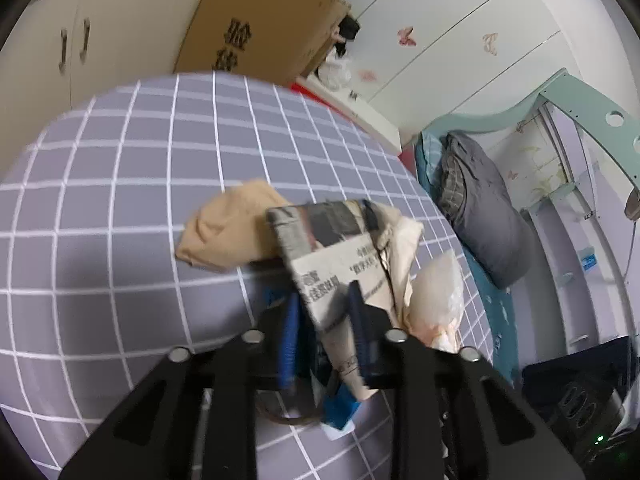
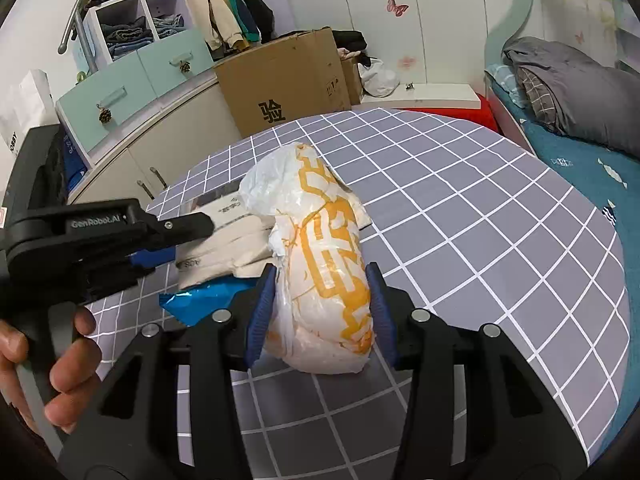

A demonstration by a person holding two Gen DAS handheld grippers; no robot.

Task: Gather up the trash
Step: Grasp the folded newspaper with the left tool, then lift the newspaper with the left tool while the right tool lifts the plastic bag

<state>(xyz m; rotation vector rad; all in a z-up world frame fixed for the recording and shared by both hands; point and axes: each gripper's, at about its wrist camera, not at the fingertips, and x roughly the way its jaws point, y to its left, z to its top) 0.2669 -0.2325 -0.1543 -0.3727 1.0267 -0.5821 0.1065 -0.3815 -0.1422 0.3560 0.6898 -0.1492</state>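
Note:
My left gripper (image 1: pixel 326 300) is shut on a folded newspaper (image 1: pixel 336 256) and holds it tilted above the grey checked tablecloth (image 1: pixel 120 200). Behind the newspaper lie a crumpled beige paper wad (image 1: pixel 228 232) and a cream bag (image 1: pixel 404 256). A blue foil wrapper (image 1: pixel 340 408) lies under the left gripper's fingers. My right gripper (image 2: pixel 322 284) is shut on a white plastic bag with orange print (image 2: pixel 328 272), which rests on the table. The left gripper (image 2: pixel 120 240) shows at the left of the right wrist view, beside the blue foil wrapper (image 2: pixel 200 300).
A brown cardboard box (image 2: pixel 288 88) stands behind the table. Cream cabinets (image 1: pixel 80 48) and a mint drawer unit (image 2: pixel 132 84) are at the left. A bed with a grey pillow (image 2: pixel 572 92) is at the right. White wardrobe doors (image 1: pixel 460 32) line the back wall.

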